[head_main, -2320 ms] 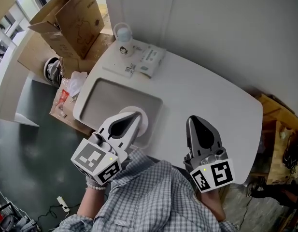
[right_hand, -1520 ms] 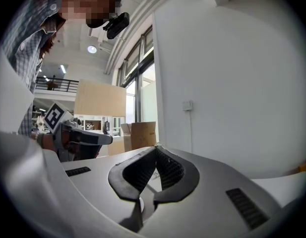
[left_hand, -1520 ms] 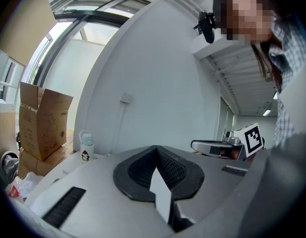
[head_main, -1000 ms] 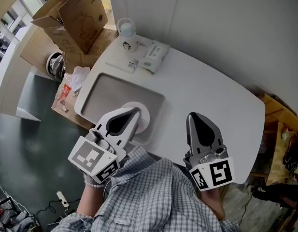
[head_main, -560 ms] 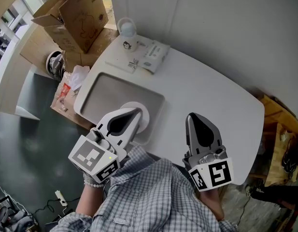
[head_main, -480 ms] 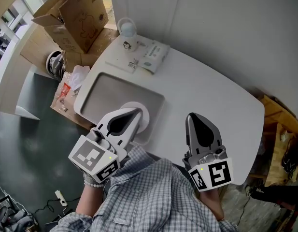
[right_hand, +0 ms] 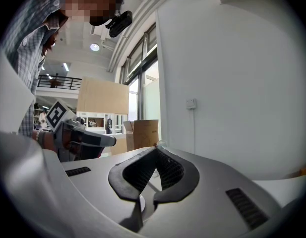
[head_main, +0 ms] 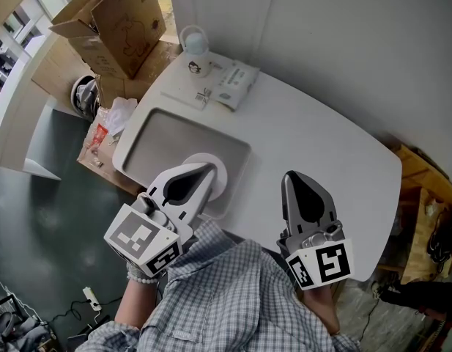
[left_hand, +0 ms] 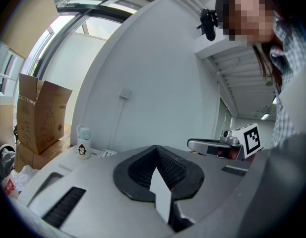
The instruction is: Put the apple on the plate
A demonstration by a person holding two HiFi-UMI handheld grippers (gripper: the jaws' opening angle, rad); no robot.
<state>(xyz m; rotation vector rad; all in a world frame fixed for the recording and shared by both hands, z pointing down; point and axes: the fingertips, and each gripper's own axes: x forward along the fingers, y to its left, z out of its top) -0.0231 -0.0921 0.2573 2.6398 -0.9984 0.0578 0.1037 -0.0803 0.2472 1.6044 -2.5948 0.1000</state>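
Below left gripper (head_main: 208,170) tip: plate (head_main: 220,182) | left fingers pressed together | right gripper (head_main: 291,177) fingers likewise

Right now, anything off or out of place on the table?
Nothing spilled or askew. One oddity: no apple shows in any view. The plate on the grey tray is partly hidden by the left gripper; its jaws and those of the right gripper are together, holding nothing.

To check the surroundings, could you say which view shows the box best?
The head view: the box is largest there, flaps open. The left gripper view shows one side; the right gripper view, a distant part.
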